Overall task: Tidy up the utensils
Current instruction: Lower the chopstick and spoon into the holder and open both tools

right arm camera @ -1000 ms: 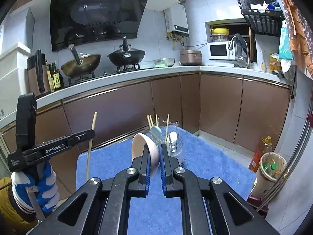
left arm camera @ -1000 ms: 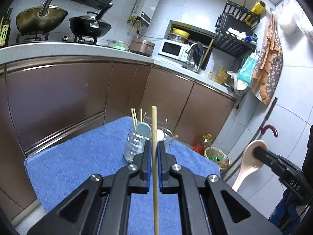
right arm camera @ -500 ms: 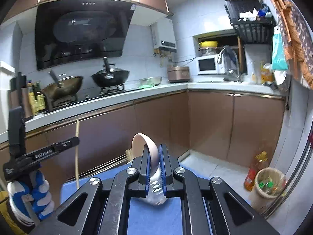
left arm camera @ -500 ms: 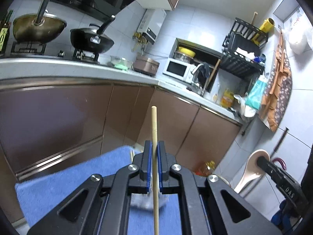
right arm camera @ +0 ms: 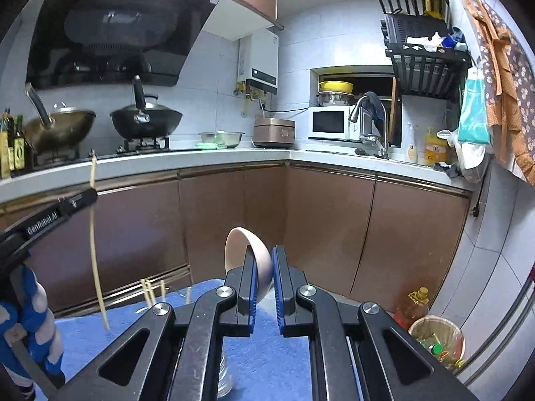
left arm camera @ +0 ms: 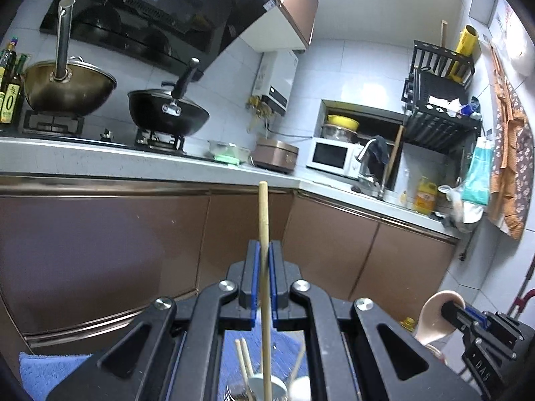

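On your far left, your gloved hand (right arm camera: 31, 330) carries the left gripper (left arm camera: 263, 250), whose blue-padded jaws are pinched tight on a chopstick (left arm camera: 264, 267). The chopstick stands upright between the pads, its top end reaching up past the counter (left arm camera: 100, 163) edge in the left wrist view, its lower part running down toward the holder (left arm camera: 264, 391). That holder sits directly under your left gripper, on the blue towel (left arm camera: 40, 367); you can see other chopsticks (left arm camera: 243, 357) and two pale spoon ends poking out of it, though the gripper frame hides most of it.

From the right wrist view the same chopstick (right arm camera: 95, 250) hangs well above the towel (right arm camera: 133, 327), left of the holder (right arm camera: 222, 377), which peeks out low between your right gripper's arms.

Further right, your right gripper (right arm camera: 264, 267) is closed almost fully on a spoon (right arm camera: 245, 250). The pads grip it just below the bowl, so the beige bowl rises upright above the jaw tips. In the left wrist view that spoon (left arm camera: 434, 317) and right gripper (left arm camera: 449, 310) show at the lower right, near the left gripper and off to the side of the holder.

Behind everything, two woks sit on the stove, with a microwave (right arm camera: 329, 123) and tap (right arm camera: 367, 117) to the right.
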